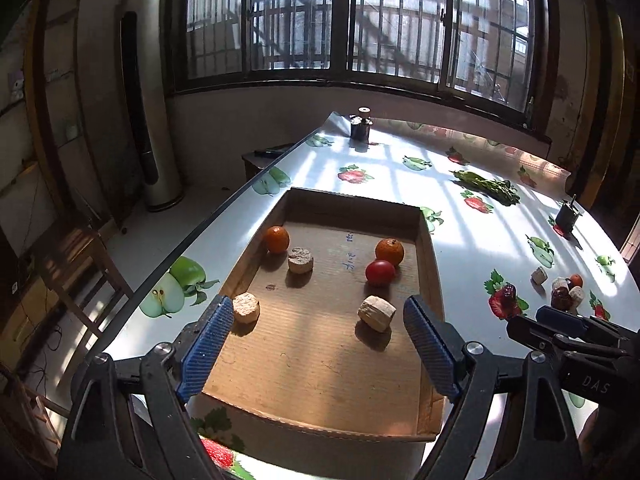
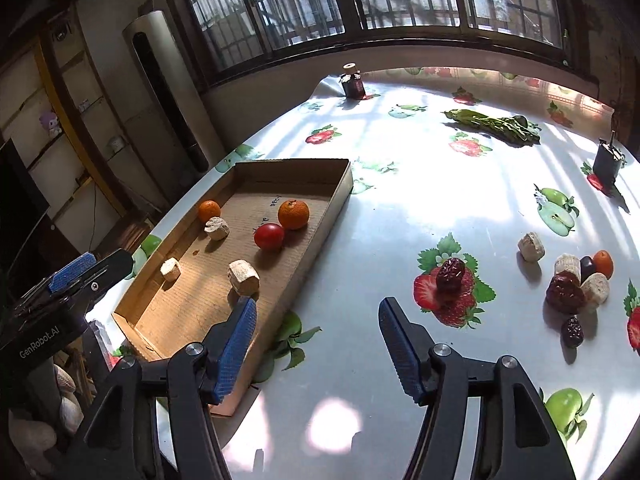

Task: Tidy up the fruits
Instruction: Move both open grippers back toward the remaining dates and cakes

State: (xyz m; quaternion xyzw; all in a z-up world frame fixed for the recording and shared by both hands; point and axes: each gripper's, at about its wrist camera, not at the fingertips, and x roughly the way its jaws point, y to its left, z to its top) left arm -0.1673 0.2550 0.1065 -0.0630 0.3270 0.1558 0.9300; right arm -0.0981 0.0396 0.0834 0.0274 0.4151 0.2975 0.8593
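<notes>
A shallow cardboard tray (image 1: 427, 264) (image 2: 336, 200) holds two oranges (image 1: 277, 239) (image 1: 389, 251), a red tomato (image 1: 380, 272) (image 2: 269, 236) and three beige chunks (image 1: 376, 312). My left gripper (image 1: 318, 332) is open and empty above the tray's near end. My right gripper (image 2: 316, 328) is open and empty over the table to the right of the tray. A red date (image 2: 451, 273) lies ahead of it. Further right is a cluster of dates (image 2: 565, 293), beige chunks (image 2: 531, 246) and a small orange (image 2: 603, 261).
The table has a fruit-print cloth (image 2: 400, 184). Green leafy vegetables (image 2: 494, 125) lie at the back. A dark jar (image 2: 352, 85) stands at the far edge and a small dark box (image 2: 607, 162) at the right. The table's left edge (image 1: 224, 216) drops to the floor.
</notes>
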